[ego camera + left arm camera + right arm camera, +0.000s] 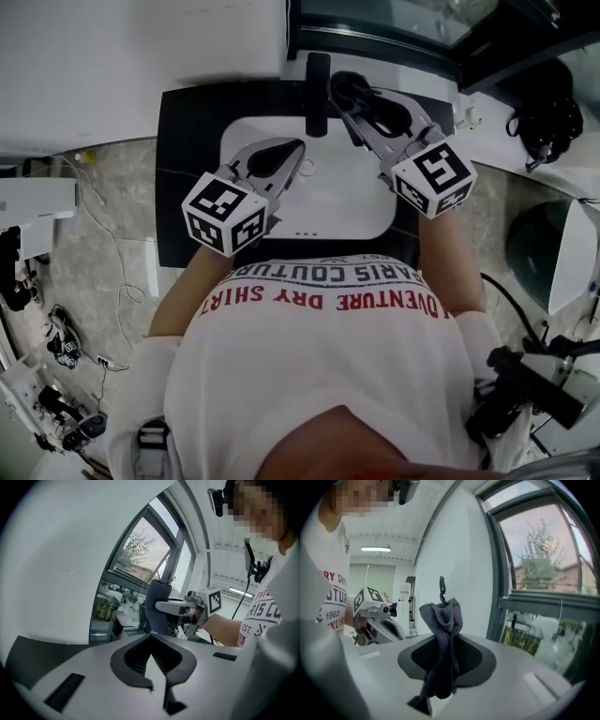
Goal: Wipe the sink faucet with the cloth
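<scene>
While both grippers are held over the white sink (370, 211), the cloth (443, 620) is clamped between the jaws of the right gripper (445, 637). Its dark grey folds are bunched above the pads, and a tail hangs below them. In the head view this bundle is seen just to the right of the black faucet (317, 94), at the back edge of the basin. Whether the two are touching cannot be made out, since dark lies against dark there. The jaws of the left gripper (151, 638) are closed together at their tips, and nothing is held between them. That gripper is seen nearer the person, over the left part of the basin and apart from the faucet. The sink is set in a black counter (183, 169), and a window (140, 555) is seen behind it in the left gripper view. The lower part of the head view is filled by the person's white printed shirt (328, 356).
</scene>
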The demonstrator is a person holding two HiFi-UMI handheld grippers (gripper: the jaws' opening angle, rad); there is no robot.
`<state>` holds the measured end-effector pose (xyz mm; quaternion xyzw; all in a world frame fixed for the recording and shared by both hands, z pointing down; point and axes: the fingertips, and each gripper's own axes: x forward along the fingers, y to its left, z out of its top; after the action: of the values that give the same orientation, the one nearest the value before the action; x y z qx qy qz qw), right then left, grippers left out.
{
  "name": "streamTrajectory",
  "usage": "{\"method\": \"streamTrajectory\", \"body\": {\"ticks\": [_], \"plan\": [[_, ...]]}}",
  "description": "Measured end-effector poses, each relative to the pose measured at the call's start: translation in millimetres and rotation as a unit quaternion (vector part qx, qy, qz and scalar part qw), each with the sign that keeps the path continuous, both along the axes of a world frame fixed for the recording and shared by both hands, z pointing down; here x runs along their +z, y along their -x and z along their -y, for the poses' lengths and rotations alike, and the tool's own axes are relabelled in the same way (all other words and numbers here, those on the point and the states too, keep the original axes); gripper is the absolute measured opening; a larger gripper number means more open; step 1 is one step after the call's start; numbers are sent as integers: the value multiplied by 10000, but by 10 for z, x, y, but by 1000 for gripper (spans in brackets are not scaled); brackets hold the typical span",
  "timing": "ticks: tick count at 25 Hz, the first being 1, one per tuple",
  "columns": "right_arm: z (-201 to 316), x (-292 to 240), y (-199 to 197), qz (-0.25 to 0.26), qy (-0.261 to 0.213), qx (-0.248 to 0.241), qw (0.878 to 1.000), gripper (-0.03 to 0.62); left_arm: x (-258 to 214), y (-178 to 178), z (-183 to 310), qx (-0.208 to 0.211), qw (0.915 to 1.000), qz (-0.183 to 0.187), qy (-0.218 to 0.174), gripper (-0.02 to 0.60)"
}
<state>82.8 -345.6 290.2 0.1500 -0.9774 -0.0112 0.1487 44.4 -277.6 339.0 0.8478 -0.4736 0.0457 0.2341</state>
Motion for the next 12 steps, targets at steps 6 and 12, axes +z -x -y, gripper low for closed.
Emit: {"method": "streamTrajectory", "body": {"ticks": [6, 12], "plan": [[526, -89, 438, -835, -1156, -65, 9898, 77, 18, 200, 1, -146, 9999, -56, 27, 0], [886, 348, 810, -1819, -1276, -206, 9748, 77, 68, 397, -32, -303, 9994, -134, 72, 0]]}}
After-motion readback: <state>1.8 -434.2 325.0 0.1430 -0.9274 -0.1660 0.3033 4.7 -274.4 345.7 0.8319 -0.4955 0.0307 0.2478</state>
